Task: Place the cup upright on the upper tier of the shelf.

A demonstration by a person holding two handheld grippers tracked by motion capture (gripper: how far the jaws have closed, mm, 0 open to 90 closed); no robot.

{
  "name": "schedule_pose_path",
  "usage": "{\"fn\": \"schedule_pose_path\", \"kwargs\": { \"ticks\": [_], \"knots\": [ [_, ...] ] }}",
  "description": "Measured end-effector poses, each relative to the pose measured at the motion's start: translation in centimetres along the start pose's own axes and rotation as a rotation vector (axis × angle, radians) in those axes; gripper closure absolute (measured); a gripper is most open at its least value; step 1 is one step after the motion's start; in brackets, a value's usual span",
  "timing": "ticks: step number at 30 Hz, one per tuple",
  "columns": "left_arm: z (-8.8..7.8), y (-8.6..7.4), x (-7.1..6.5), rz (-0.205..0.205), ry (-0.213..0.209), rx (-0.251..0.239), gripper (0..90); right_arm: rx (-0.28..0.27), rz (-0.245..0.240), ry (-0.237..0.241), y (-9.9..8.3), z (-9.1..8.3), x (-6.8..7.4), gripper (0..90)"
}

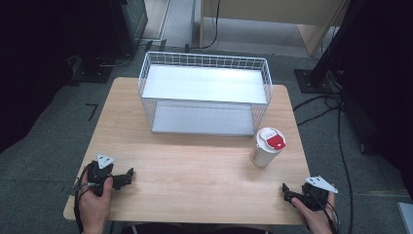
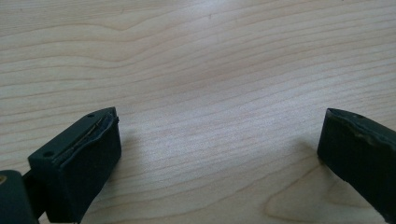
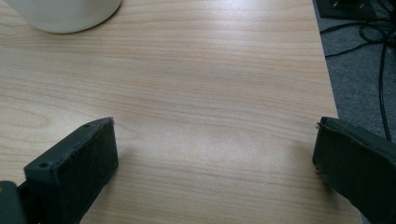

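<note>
A white paper cup (image 1: 266,147) with a white lid and a red label stands upright on the right side of the wooden table (image 1: 195,165); its base (image 3: 65,14) sits at the top left of the right gripper view. My left gripper (image 1: 127,176) rests low over the near left corner of the table, held by a hand, its jaws wide apart over bare wood (image 2: 219,135). My right gripper (image 1: 288,191) sits at the near right corner, below the cup and apart from it. It is open (image 3: 215,158) with nothing between its jaws.
A white wire basket (image 1: 204,92) with a shelf inside stands at the back middle of the table. Cables (image 1: 331,105) and dark stand bases lie on the grey floor to the right. The table's right edge (image 3: 327,70) runs close beside my right gripper.
</note>
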State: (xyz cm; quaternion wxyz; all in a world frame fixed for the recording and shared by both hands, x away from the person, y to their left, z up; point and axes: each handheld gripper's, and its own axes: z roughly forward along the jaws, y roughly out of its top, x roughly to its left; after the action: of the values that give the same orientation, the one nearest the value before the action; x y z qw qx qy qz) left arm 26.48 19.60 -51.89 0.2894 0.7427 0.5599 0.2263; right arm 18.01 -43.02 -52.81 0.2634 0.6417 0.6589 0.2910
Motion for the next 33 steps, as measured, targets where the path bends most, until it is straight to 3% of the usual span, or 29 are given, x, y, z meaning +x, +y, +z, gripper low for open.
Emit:
{"fn": "schedule_pose_path", "kwargs": {
  "ticks": [6,7,10,11,15,19,21,33],
  "knots": [
    [0.0,0.0,0.0,0.0,0.0,0.0,0.0,0.016,-0.015,0.014,0.3,0.1,0.0,0.3],
    [0.0,0.0,0.0,0.0,0.0,0.0,0.0,0.017,-0.022,0.022,0.4,0.0,0.2,5.3],
    [0.0,0.0,0.0,0.0,0.0,0.0,0.0,0.006,-0.03,0.023,0.6,-0.1,0.6,6.7],
    [0.0,0.0,0.0,0.0,0.0,0.0,0.0,-0.003,-0.05,0.031,0.9,-0.1,1.0,6.7],
    [0.0,0.0,0.0,-0.001,0.0,0.0,0.0,-0.043,-0.034,0.069,1.7,-0.1,1.7,6.8],
    [0.0,0.0,0.0,0.0,0.0,0.0,0.0,-0.079,-0.045,0.076,2.4,0.0,2.3,7.3],
    [0.0,0.0,0.0,0.0,0.0,0.0,0.0,-0.103,-0.072,0.104,3.0,0.1,2.9,7.3],
    [0.0,0.0,0.0,0.0,0.0,0.0,0.0,-0.146,-0.093,0.147,5.7,0.8,5.1,7.3]
  ]
}}
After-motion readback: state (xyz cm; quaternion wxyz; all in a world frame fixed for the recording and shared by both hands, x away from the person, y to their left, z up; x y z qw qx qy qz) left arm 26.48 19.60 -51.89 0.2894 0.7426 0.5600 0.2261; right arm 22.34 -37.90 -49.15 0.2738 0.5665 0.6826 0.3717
